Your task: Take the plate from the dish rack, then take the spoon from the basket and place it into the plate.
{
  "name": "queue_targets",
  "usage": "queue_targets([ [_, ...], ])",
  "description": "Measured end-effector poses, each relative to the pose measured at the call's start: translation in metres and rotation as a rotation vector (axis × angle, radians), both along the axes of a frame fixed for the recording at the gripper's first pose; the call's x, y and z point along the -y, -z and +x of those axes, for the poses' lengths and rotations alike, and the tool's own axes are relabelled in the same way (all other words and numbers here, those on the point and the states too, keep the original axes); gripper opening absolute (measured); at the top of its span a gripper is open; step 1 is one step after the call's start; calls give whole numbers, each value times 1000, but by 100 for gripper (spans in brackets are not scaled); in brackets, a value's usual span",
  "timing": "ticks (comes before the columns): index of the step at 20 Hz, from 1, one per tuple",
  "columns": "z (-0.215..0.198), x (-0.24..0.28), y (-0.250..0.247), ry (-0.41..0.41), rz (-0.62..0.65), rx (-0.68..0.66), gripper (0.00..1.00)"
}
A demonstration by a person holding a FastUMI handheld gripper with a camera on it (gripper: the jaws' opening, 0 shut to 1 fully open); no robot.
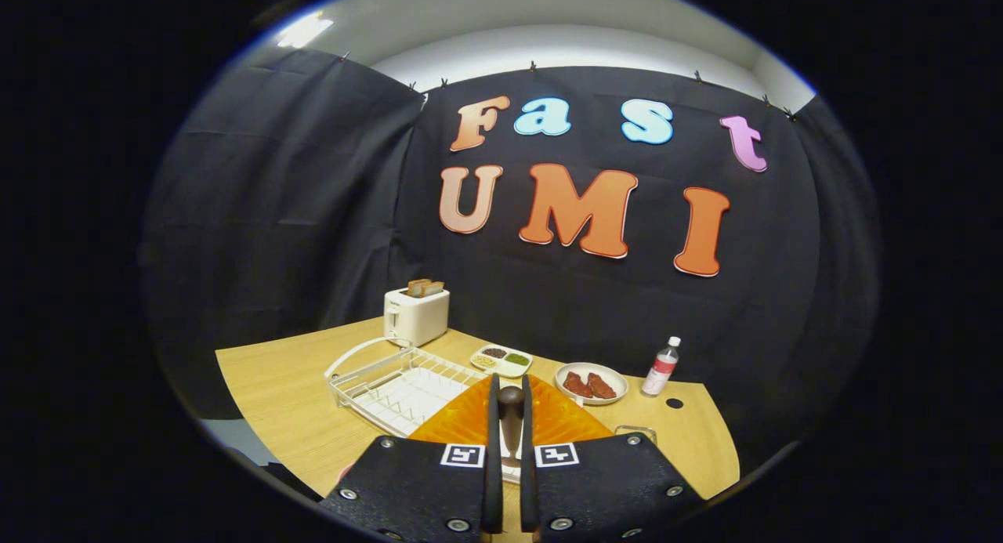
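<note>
The gripper [510, 406] is clenched on a spoon [511, 419], seemingly handle-up, over the orange plate [564, 419]. The rack [403, 386] sits at ten o'clock, a toaster [416, 314] beyond it.

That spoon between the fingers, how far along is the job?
Looks done: the orange plate lies on the table in front of the white dish rack, not in it. In hand: the gripper is shut on the spoon, both fingers pressing its dark handle, held over the plate. Left: lowering the spoon into the plate and letting go.
</note>
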State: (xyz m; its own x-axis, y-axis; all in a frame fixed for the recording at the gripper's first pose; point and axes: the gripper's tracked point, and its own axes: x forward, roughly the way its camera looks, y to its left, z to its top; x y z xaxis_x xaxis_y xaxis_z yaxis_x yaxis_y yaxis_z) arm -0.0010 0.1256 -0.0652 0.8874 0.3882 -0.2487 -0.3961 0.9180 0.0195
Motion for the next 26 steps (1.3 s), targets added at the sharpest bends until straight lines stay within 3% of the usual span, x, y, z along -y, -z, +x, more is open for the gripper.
queue_targets([
  [14,-47,-93,60,-262,79,-105,9],
  [26,-63,-67,96,-271,82,-168,9],
])
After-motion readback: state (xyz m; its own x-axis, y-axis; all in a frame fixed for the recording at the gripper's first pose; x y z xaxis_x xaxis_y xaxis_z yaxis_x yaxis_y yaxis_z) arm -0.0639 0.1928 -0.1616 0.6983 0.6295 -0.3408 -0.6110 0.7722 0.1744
